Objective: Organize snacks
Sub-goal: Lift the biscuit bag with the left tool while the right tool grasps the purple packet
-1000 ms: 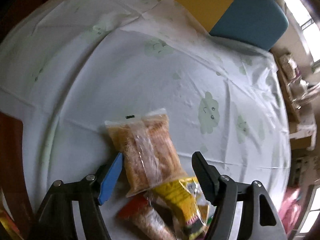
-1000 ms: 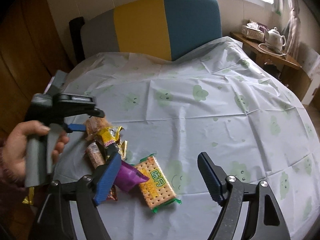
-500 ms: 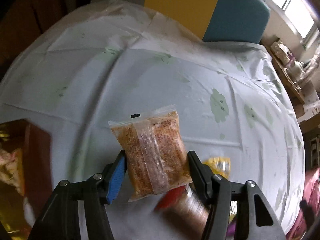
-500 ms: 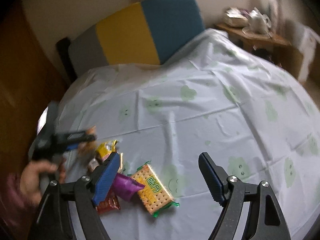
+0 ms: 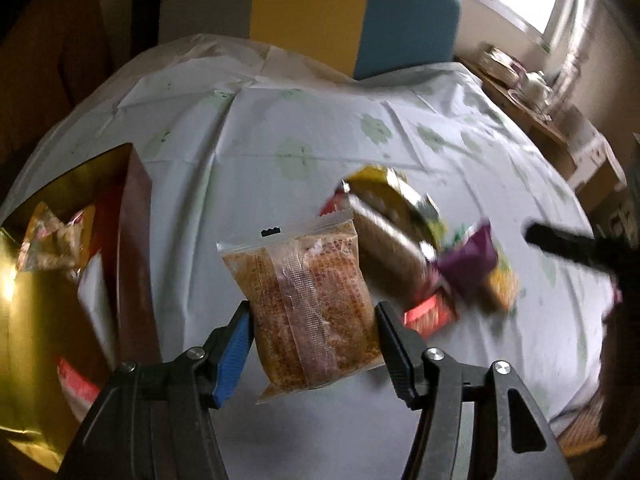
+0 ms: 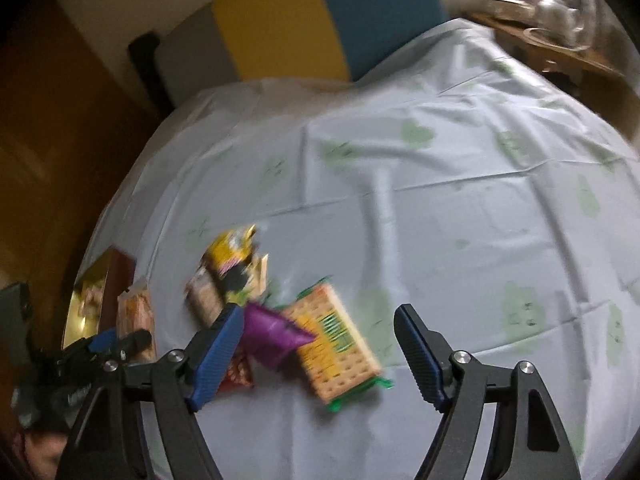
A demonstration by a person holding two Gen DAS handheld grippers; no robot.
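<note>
My left gripper (image 5: 312, 340) is shut on a clear packet of orange-brown snack (image 5: 308, 300) and holds it up above the tablecloth, next to a gold-lined red box (image 5: 132, 208) at the left that holds several snacks. The same packet (image 6: 134, 320) and left gripper (image 6: 116, 342) show at the left of the right wrist view, beside the box (image 6: 94, 288). My right gripper (image 6: 320, 356) is open and empty above a loose pile: a purple packet (image 6: 272, 332), a yellow-green cracker pack (image 6: 336, 344), a yellow packet (image 6: 234, 250).
A pale tablecloth with green cloud prints (image 6: 440, 200) covers the round table. A grey, yellow and blue chair back (image 5: 320, 16) stands behind it. A side table with a teapot (image 6: 556, 4) is at the far right. The snack pile (image 5: 416, 240) lies right of my left gripper.
My left gripper closed on the orange-brown packet, lifted it off the pile and carried it left toward the red box. My right gripper moved forward over the pile, still open.
</note>
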